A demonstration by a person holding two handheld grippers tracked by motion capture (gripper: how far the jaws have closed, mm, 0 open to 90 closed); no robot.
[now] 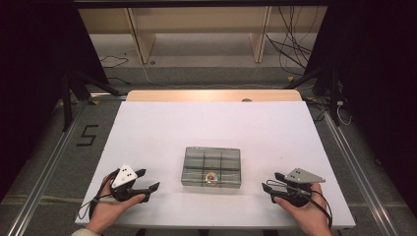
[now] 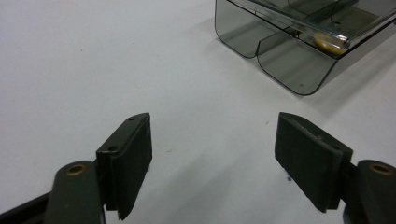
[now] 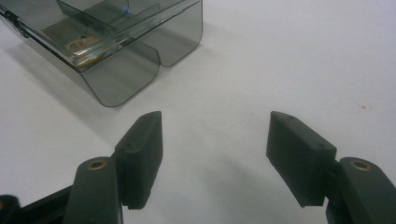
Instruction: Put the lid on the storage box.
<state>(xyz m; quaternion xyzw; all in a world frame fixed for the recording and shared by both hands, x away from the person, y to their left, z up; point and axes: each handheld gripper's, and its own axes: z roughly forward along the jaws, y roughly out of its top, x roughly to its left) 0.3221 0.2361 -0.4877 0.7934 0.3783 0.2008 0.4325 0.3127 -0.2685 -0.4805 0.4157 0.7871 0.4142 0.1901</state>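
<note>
Box [image 1: 212, 167] of smoky clear plastic, divided into compartments, lies on the white table [image 1: 147, 132], long axis crosswise; left gripper [image 1: 147, 181] and right gripper [image 1: 270, 186] flank it, about equally near, jaws spread, holding nothing.

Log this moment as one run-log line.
left claw: open, holds nothing | right claw: open, holds nothing | smoky compartment box: on white table between claws, untouched | small round item: inside box, near-middle compartment

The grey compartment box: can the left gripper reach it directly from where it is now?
Probably yes. The left gripper is open and empty, beside the grey compartment box, with only bare white table between them.
</note>
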